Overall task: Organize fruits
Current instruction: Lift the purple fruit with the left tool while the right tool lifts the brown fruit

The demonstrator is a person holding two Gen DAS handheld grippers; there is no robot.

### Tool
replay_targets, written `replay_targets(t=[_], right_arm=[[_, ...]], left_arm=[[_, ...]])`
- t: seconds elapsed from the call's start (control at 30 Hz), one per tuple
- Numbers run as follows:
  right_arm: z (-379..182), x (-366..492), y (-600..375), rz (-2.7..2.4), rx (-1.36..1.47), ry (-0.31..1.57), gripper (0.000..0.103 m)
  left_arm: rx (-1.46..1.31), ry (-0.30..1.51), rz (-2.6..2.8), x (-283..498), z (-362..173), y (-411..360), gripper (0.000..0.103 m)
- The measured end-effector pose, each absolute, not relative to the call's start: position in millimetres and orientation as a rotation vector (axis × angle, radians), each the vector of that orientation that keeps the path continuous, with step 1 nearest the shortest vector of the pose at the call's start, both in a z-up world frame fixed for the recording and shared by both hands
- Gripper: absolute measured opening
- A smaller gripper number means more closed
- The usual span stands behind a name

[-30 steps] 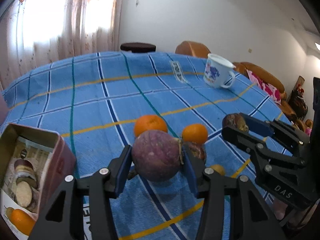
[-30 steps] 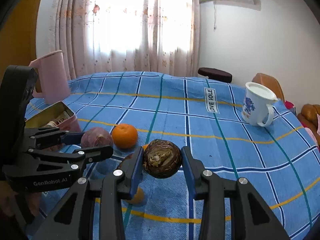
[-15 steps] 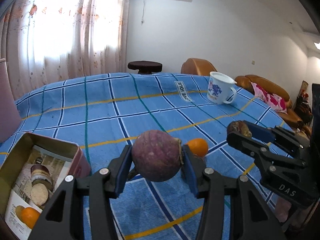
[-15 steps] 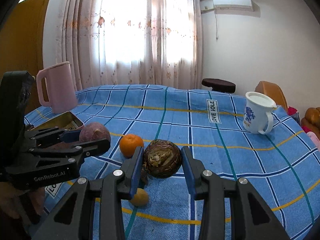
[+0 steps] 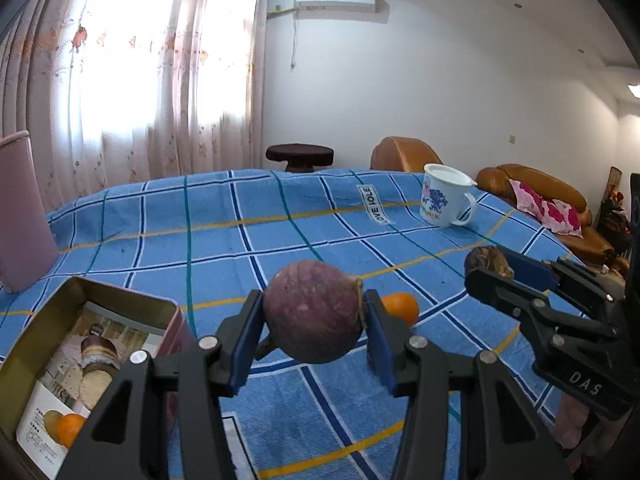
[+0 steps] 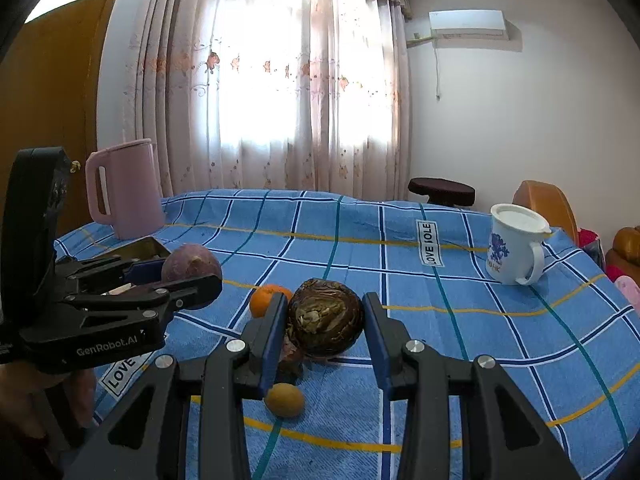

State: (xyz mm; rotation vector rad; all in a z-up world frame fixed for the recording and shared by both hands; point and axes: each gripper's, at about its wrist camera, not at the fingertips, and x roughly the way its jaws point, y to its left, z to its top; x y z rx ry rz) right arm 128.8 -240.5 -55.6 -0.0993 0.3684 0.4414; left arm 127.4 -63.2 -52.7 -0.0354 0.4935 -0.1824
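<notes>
My left gripper [image 5: 312,320] is shut on a round purple fruit [image 5: 313,311] and holds it above the blue checked tablecloth [image 5: 224,240]. My right gripper [image 6: 325,322] is shut on a dark brown fruit [image 6: 326,323], also held off the table. An open metal tin [image 5: 36,360] with a printed lining sits at the lower left of the left wrist view. An orange [image 6: 265,300] and a small yellow-brown fruit [image 6: 284,399] lie on the cloth below the right gripper. The orange also shows in the left wrist view [image 5: 400,307].
A white mug with a blue print [image 6: 514,249] stands at the right of the table. A pink jug [image 6: 126,188] stands at the far left. A dark stool [image 6: 441,190] and brown sofas [image 5: 532,196] are beyond the table.
Both grippers have risen with their fruits and tilted up, so more of the room shows. The second orange near the left gripper is out of sight.
</notes>
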Motion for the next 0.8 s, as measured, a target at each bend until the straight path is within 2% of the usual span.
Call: replay_targets(t=[0.8], right_arm=[[-52, 119, -245, 0.438, -0.092, 0.303, 0.040]], left_arm=[[-0.017, 0.375, -0.150, 108, -43, -63, 0.052]])
